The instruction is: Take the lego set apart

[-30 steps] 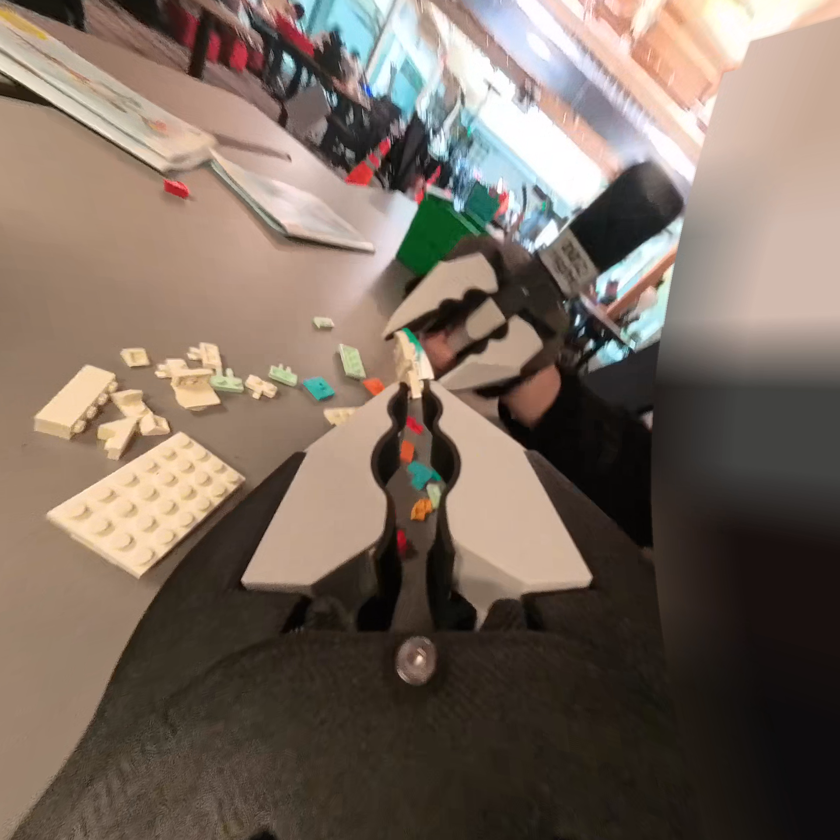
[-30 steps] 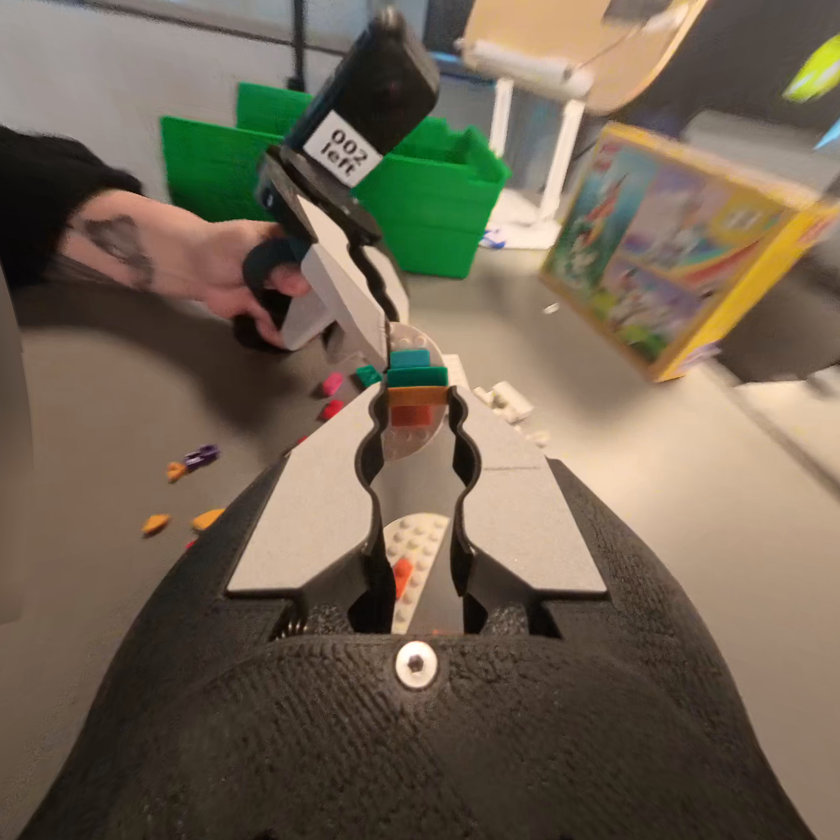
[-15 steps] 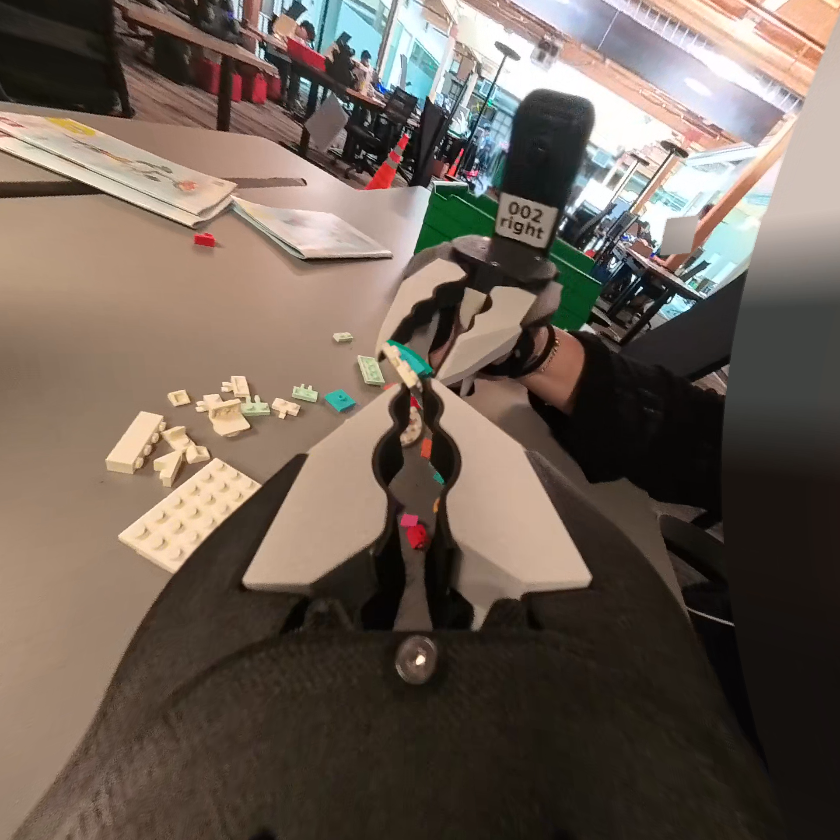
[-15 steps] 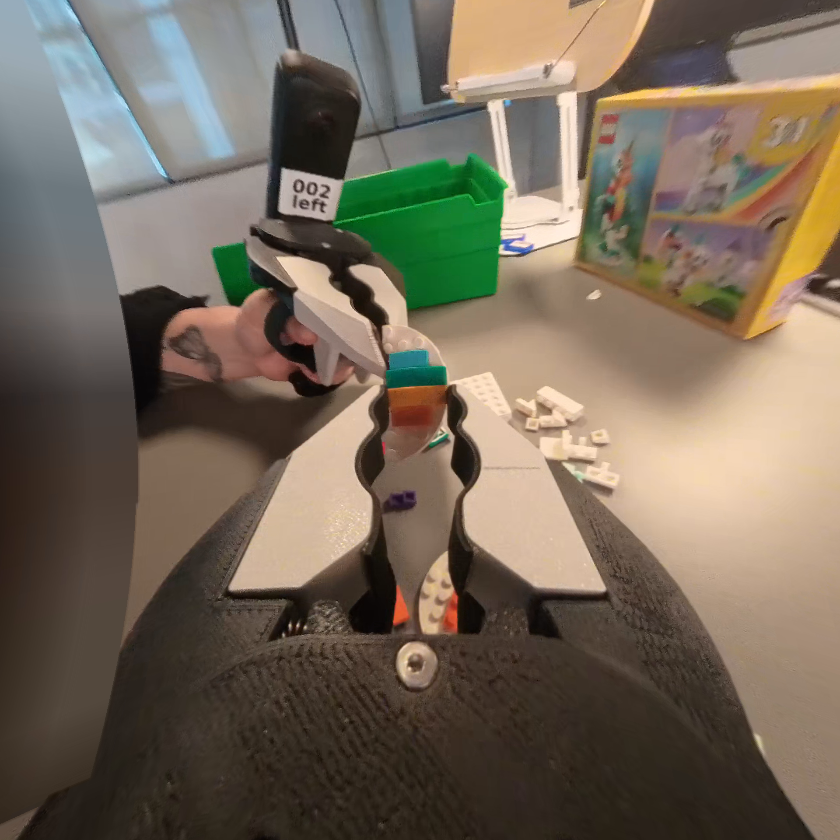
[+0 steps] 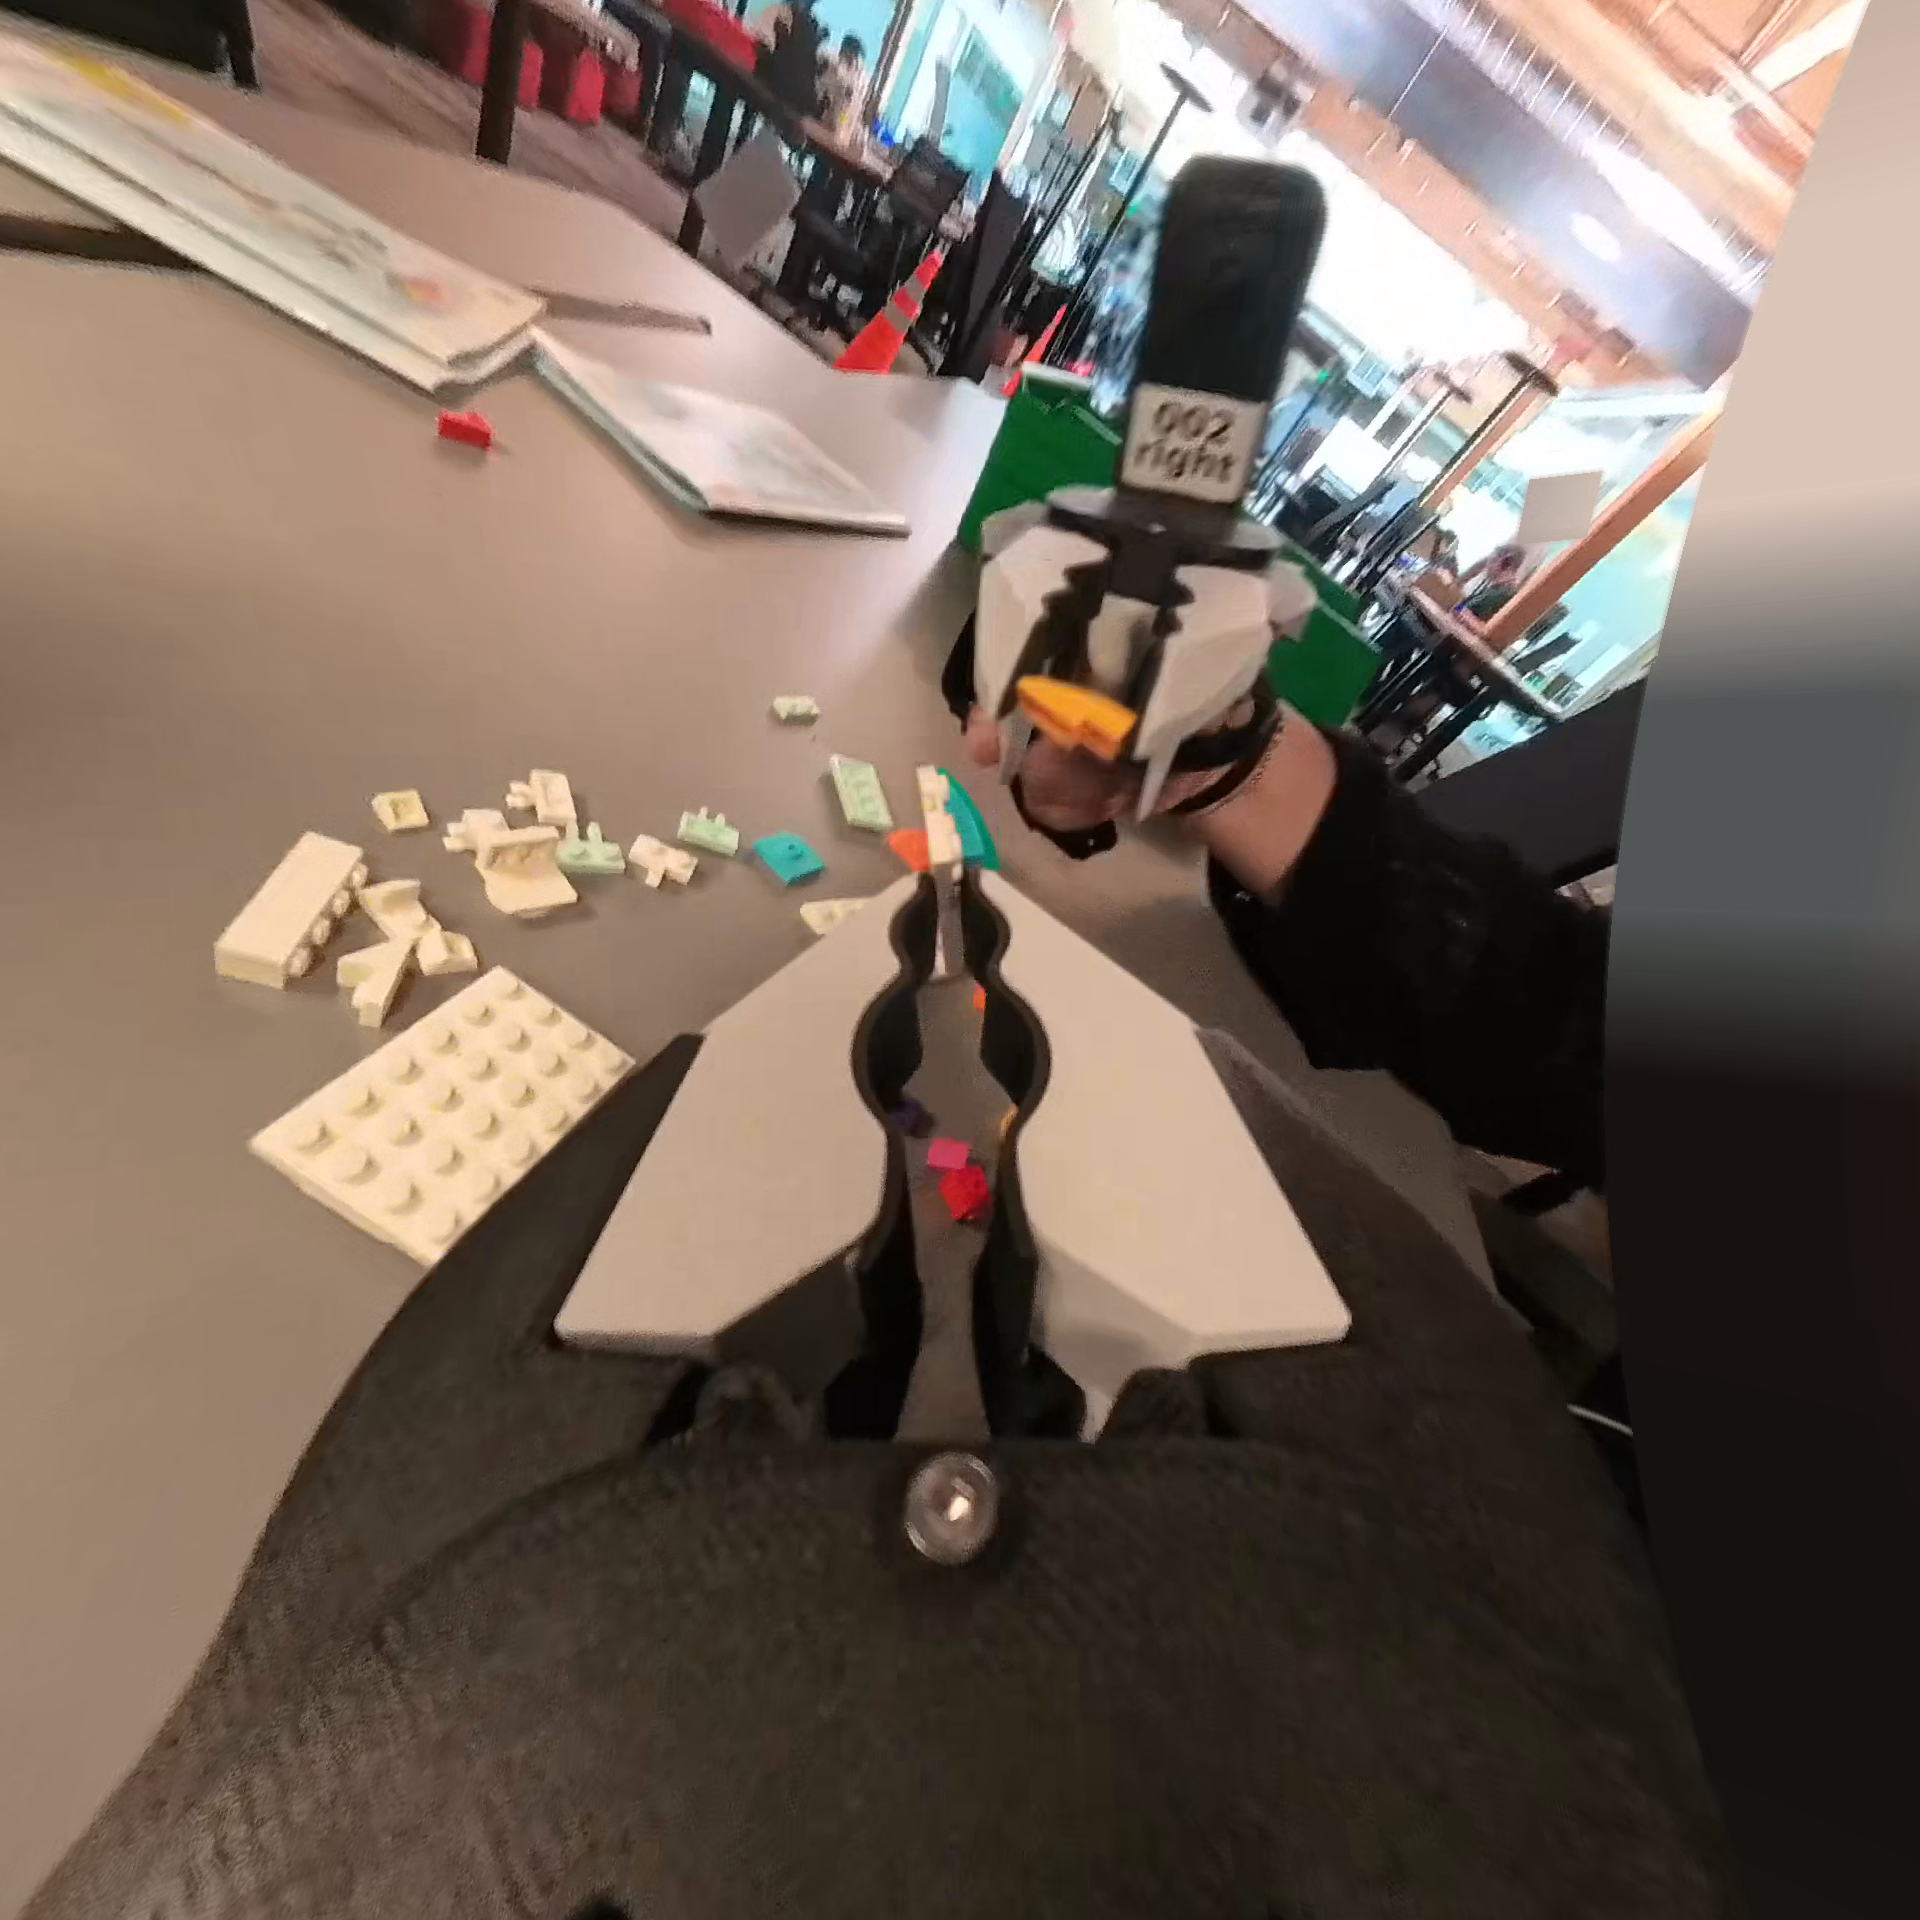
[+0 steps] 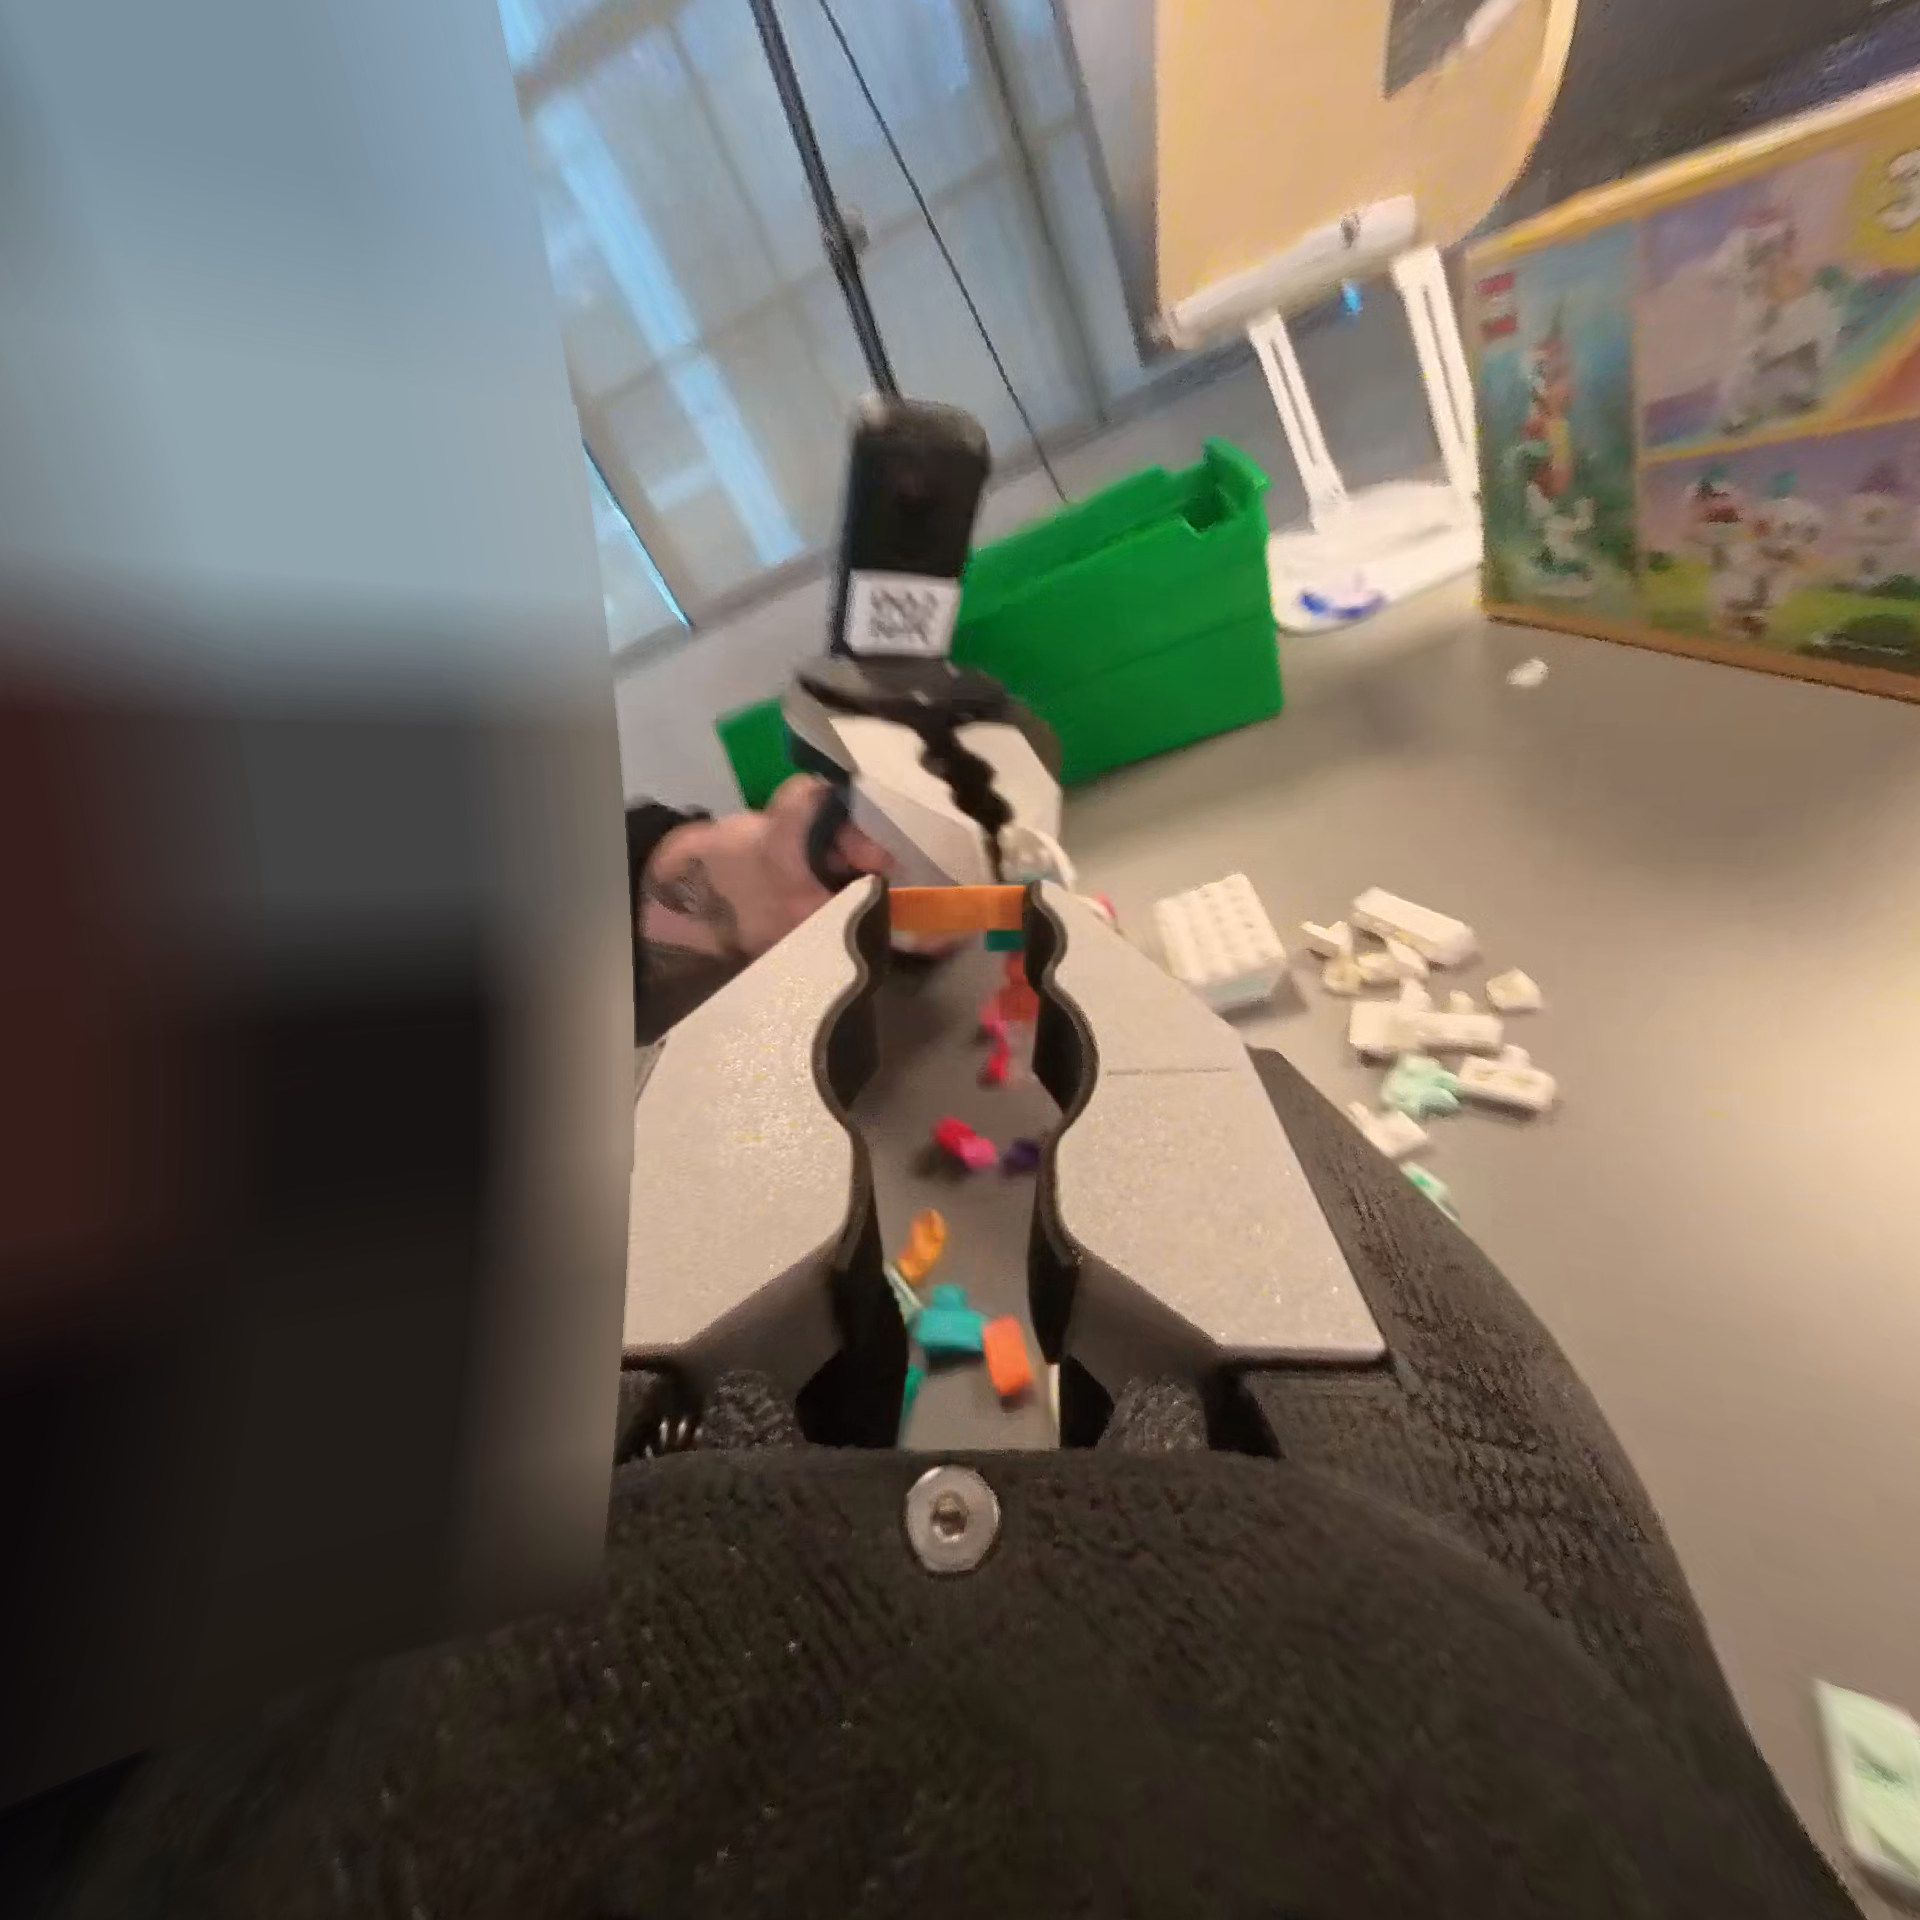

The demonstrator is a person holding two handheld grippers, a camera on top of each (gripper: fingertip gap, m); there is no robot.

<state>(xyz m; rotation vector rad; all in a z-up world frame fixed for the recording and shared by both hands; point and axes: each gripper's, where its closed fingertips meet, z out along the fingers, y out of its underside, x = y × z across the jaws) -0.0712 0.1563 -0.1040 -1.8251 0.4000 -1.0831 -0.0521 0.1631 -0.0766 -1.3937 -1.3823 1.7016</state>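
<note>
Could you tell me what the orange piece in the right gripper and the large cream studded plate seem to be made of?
Small orange curved piece: likely smooth moulded plastic, with even colour and crisp edges. Large cream studded plate: probably the same rigid plastic, with slightly glossy moulded studs. Right gripper is clamped on the orange piece.

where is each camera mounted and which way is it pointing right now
Left wrist view: on the left gripper, looking along its fingers at the right gripper; black sleeve shows.
Right wrist view: on the right gripper, looking back at the left gripper; a hand shows.
Shared: both grippers, orange piece, green bin.
</note>
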